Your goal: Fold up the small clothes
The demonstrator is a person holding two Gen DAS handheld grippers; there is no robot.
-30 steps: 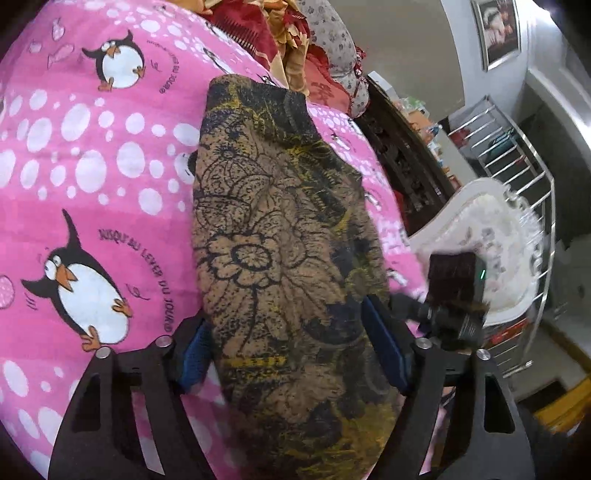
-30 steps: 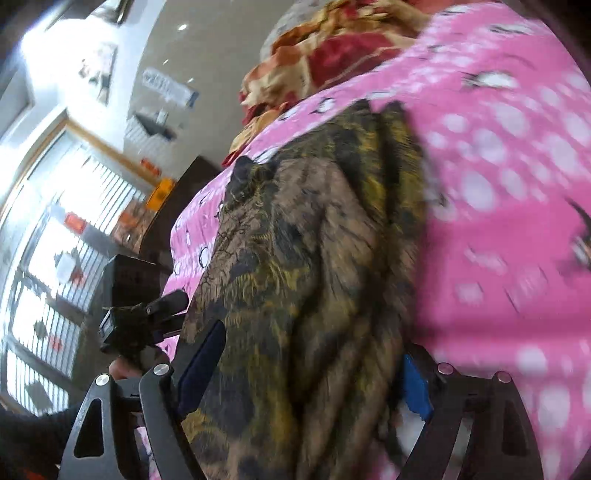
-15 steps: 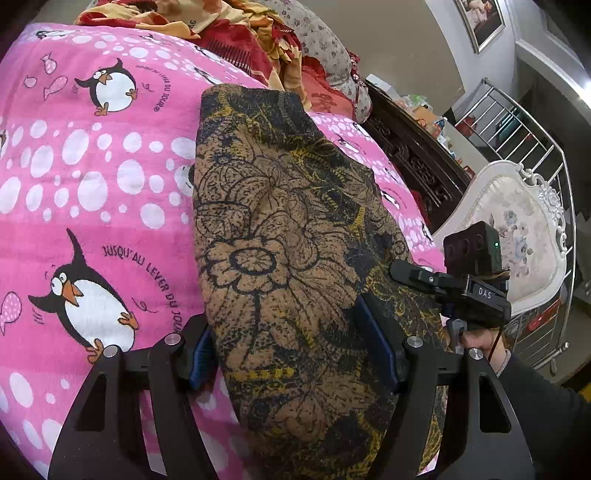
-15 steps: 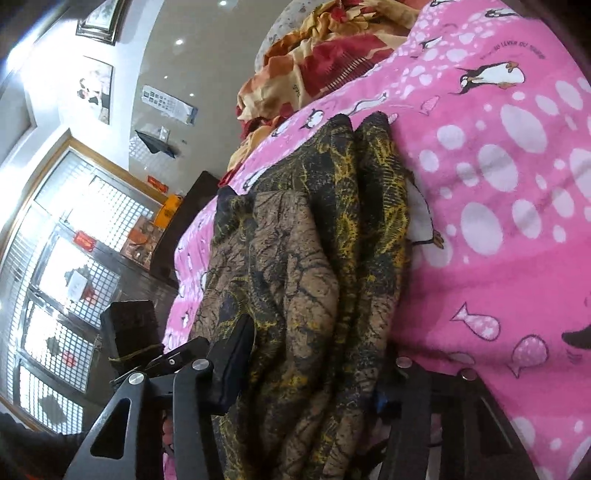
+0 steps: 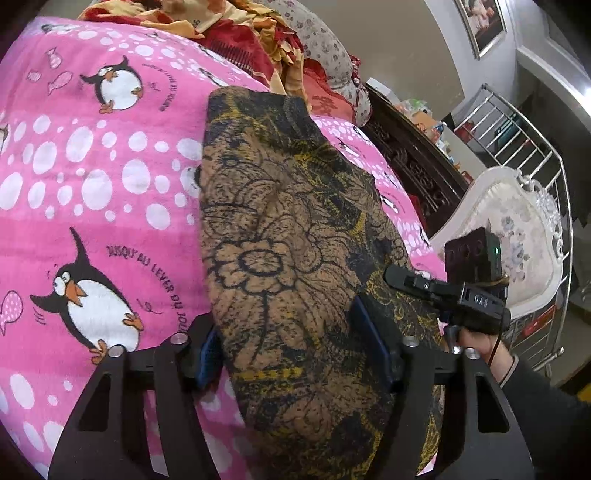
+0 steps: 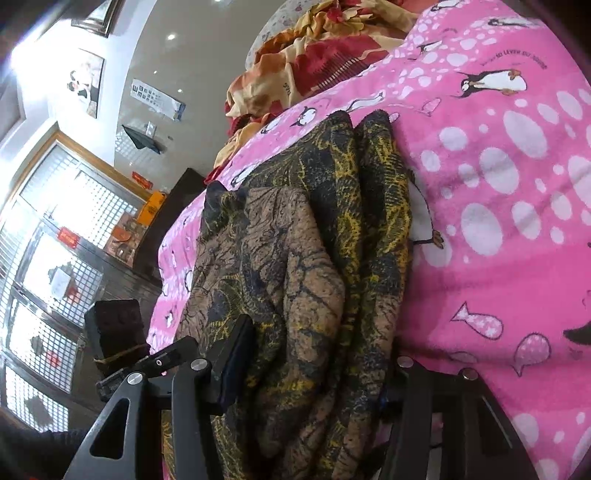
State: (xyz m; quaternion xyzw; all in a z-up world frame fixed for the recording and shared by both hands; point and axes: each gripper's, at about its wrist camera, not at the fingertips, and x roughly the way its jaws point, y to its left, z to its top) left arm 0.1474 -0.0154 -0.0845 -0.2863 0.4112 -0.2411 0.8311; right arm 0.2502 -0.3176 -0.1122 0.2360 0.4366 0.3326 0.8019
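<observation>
**Brown-and-gold cloth held at its near end, fold under way**

Left wrist view: my left gripper (image 5: 291, 347) has its jaws spread wide around the near end of the patterned garment (image 5: 280, 236). The blue pads (image 5: 369, 343) sit either side of the cloth; whether they actually pinch it I cannot tell. The garment runs away from me as a long narrow strip across the pink penguin blanket (image 5: 92, 192), its far end near the crumpled red-and-yellow bedding (image 5: 236, 33). My right gripper's body (image 5: 454, 295) shows just beside the strip's right edge.

Right wrist view: my right gripper (image 6: 317, 373) straddles the same end of the garment (image 6: 295, 277), jaws wide apart, with bunched layers filling the gap; only the left pad (image 6: 236, 362) shows, so its grip is unclear too.

I judge the lengthwise fold done. Next I need a firm close on this end, then lift and carry it toward the far end, keeping both edges aligned.
</observation>
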